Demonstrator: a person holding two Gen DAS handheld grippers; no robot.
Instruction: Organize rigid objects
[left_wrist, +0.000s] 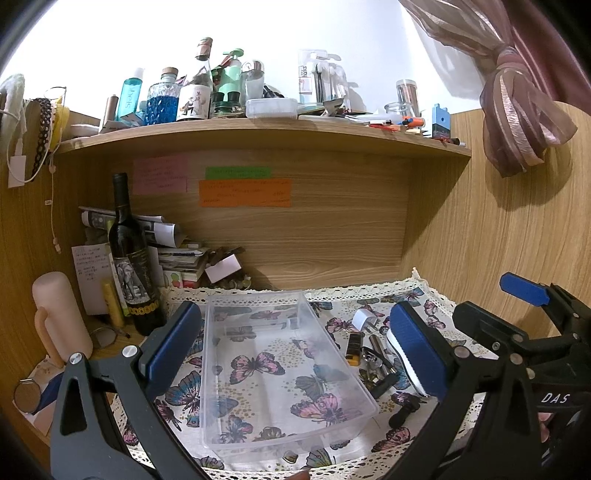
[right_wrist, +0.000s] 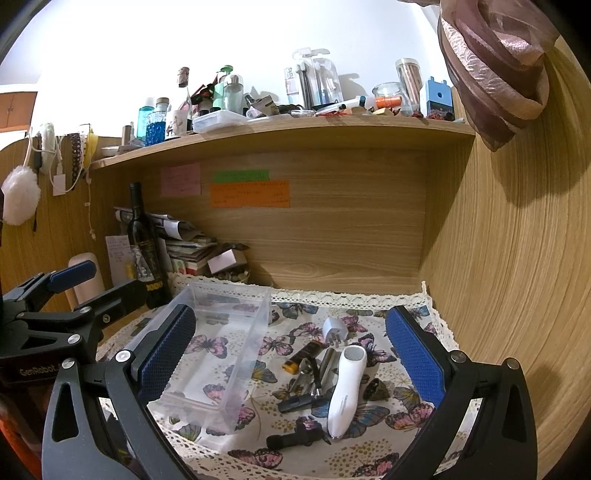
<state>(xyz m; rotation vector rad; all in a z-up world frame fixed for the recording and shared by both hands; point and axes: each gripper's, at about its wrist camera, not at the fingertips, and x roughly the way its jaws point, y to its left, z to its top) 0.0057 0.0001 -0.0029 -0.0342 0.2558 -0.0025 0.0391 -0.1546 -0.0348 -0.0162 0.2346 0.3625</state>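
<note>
A clear plastic bin (left_wrist: 280, 369) lies empty on the butterfly cloth (left_wrist: 399, 435); it also shows in the right wrist view (right_wrist: 218, 354). To its right lie a white handheld device (right_wrist: 345, 391), a white plug (right_wrist: 334, 330), a black and yellow lighter (right_wrist: 301, 356), metal pieces (right_wrist: 325, 365), a black tool (right_wrist: 295, 435) and a small bell-shaped piece (right_wrist: 376, 389). My left gripper (left_wrist: 295, 354) is open above the bin. My right gripper (right_wrist: 291, 365) is open above the pile. Both are empty.
A wine bottle (left_wrist: 131, 258), a pink bottle (left_wrist: 61, 317) and stacked papers (left_wrist: 173, 247) stand at the back left. A cluttered shelf (left_wrist: 258, 129) runs overhead. A wooden wall (right_wrist: 517, 277) closes the right side. A curtain (left_wrist: 517, 110) hangs at upper right.
</note>
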